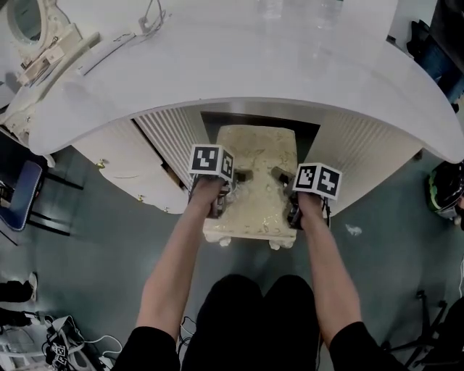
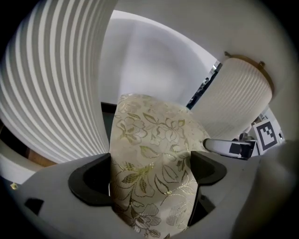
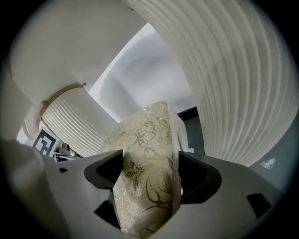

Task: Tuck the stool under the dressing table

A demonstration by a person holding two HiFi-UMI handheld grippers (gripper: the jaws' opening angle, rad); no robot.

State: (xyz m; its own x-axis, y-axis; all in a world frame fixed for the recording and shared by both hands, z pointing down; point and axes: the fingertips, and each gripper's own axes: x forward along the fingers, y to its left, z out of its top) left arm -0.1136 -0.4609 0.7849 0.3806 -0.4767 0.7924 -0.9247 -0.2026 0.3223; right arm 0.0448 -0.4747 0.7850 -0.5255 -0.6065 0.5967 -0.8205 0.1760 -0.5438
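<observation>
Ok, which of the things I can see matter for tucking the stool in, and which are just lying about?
For the job:
- stool, its cushion clamped by the left tongs and right tongs
- dressing table, with the stool partly in its knee gap

Lying about:
- white-framed mirror on the tabletop
- blue chair
- cables on the floor

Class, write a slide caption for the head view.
Left gripper and right gripper clamp the cream floral-upholstered stool, partly under the curved white dressing table.
</observation>
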